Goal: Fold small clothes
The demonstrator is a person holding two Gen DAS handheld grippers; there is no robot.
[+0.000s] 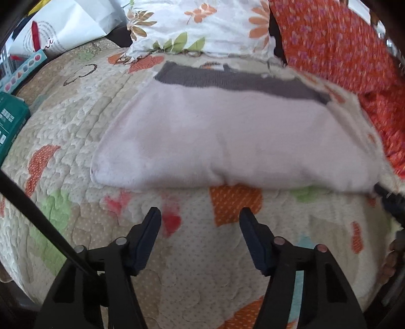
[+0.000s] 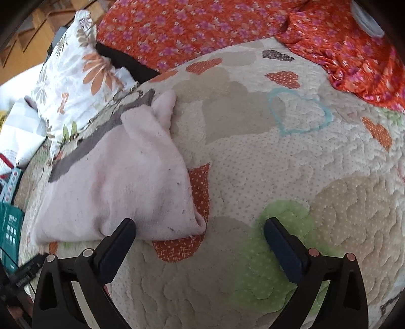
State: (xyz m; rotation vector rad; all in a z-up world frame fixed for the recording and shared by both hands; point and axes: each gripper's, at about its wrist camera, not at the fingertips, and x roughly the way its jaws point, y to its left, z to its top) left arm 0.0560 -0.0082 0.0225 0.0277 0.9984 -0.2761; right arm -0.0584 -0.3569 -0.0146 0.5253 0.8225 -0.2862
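Quilted heart-pattern bedspread [image 1: 76, 121] carries one pale pink folded garment [image 1: 227, 141] with a grey band at its 12 o'clock edge. Left gripper [image 1: 200, 215] and right gripper [image 2: 200, 225] both stand open and empty. Bare quilt lies toward 3 o'clock; one floral pillow [image 2: 73, 73] is cut off.

My left wrist camera sits just behind the left claw [image 1: 200, 215] and looks steeply down along its fingers at the quilt [image 1: 76, 141], close up, facing the pillow [image 1: 192, 22] at the far edge. My right wrist camera rides behind the right claw [image 2: 200, 226], tilted down likewise and as near. Both views share the pink garment [image 1: 227, 136] [image 2: 121, 177], the pillow [image 2: 76, 73], the orange cloth [image 1: 336, 43] [image 2: 202, 27] and the quilt [image 2: 278, 177].
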